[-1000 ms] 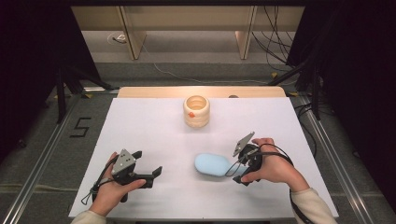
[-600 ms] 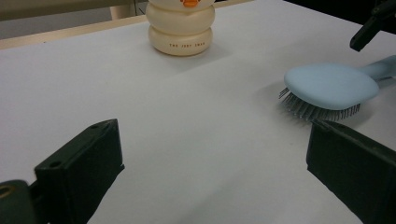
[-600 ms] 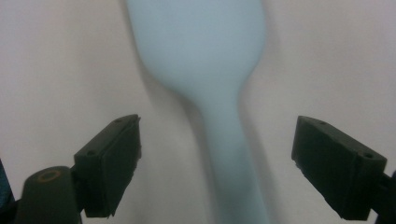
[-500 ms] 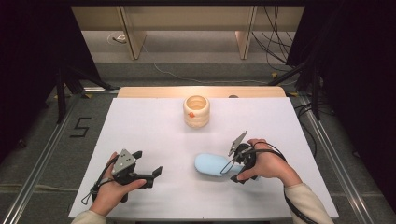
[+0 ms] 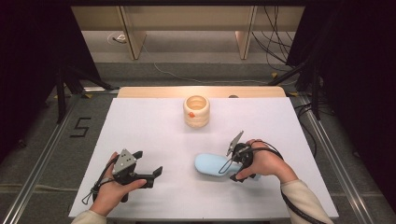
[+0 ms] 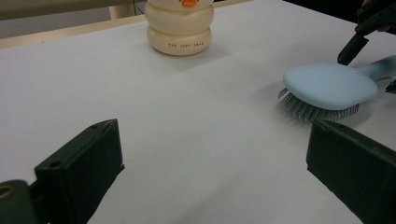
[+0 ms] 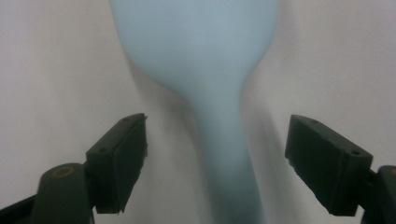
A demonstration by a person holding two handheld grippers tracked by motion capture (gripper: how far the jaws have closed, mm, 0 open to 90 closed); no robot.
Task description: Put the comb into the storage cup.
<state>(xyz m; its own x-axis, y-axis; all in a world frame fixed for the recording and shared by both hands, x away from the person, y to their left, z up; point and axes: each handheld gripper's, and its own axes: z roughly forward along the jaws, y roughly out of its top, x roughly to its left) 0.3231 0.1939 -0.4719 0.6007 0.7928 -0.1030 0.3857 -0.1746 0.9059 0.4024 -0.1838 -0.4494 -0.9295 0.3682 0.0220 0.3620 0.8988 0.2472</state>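
The pale blue hairbrush [image 5: 211, 164] lies bristles down on the white table [image 5: 140, 130], at about five o'clock from the cream holder [image 5: 196, 111]. The right gripper [image 7: 215, 154] straddles its handle; its jaws have just been closing but stand clear of it on both sides (nothing gripped yet). To grip well, keep the handle centred between the pads and close squarely, near the head. The left gripper [image 6: 210, 177] rests at eight o'clock, jaws spread wide, empty.

L gripper [image 6: 210, 186] jaws sitting wide apart, nothing btwn | blue brush [image 6: 329, 86] lying bristles-down on white table [image 6: 163, 116] | cream pot [image 6: 180, 28] standing further back
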